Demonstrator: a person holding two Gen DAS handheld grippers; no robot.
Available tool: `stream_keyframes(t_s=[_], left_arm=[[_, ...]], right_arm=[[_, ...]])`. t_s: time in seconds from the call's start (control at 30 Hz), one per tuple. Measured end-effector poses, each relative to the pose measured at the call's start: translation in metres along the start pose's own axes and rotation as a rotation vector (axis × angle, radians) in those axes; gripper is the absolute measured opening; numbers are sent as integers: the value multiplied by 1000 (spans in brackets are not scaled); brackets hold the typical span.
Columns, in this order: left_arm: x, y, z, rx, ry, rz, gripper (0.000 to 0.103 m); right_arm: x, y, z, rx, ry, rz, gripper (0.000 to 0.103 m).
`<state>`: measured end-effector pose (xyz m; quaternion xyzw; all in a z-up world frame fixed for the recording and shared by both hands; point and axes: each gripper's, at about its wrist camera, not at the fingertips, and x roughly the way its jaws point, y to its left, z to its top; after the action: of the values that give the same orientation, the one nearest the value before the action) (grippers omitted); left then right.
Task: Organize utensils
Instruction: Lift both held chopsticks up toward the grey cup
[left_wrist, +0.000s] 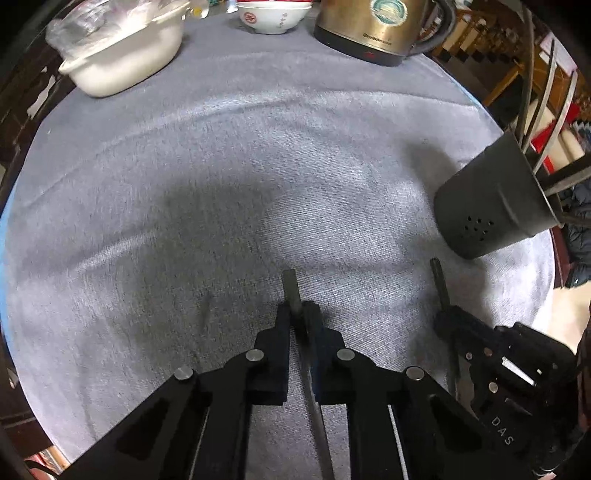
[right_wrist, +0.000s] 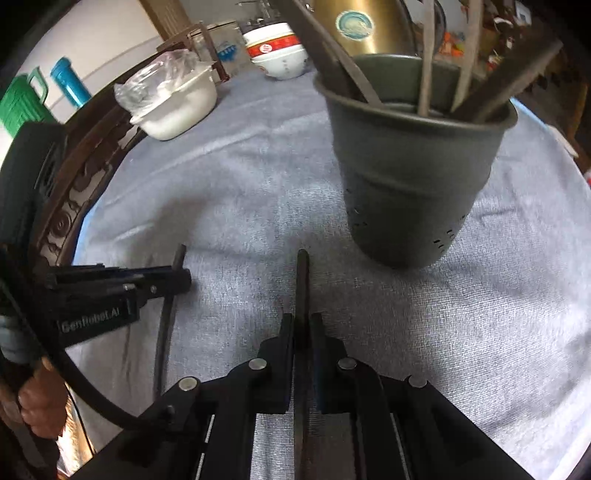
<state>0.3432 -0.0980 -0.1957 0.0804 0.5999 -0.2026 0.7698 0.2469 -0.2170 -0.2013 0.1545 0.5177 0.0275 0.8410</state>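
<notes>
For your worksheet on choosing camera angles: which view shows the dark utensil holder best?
The right wrist view: the utensil holder stands near centre, showing its whole body, open rim and the utensils inside. The left wrist view pushes the holder to the right edge, distorted, its rim partly cut off.

Matt dark holder (right_wrist: 413, 166), rough grey cloth (left_wrist: 221, 184), shiny metal kettle (left_wrist: 373, 29)

Dim indoor light, soft shadows on cloth (left_wrist: 221, 166), fisheye-warped edges, slight blur

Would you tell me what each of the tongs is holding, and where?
Left tongs grip one utensil near its dark handle end; right tongs likewise grip another utensil.
</notes>
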Motion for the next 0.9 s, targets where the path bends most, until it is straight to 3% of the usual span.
stream_keyframes(t_s=[0.2, 0.53, 0.9], left_arm=[[-27, 6, -19, -20, -53, 2, 8], [-113, -2, -30, -1, -235, 5, 7], [-191, -32, -39, 60, -409, -11, 7]], right_arm=[[-32, 2, -3, -25, -110, 66, 8], [-109, 11, -10, -59, -307, 201, 8], [-194, 1, -9, -44, -525, 239, 8]])
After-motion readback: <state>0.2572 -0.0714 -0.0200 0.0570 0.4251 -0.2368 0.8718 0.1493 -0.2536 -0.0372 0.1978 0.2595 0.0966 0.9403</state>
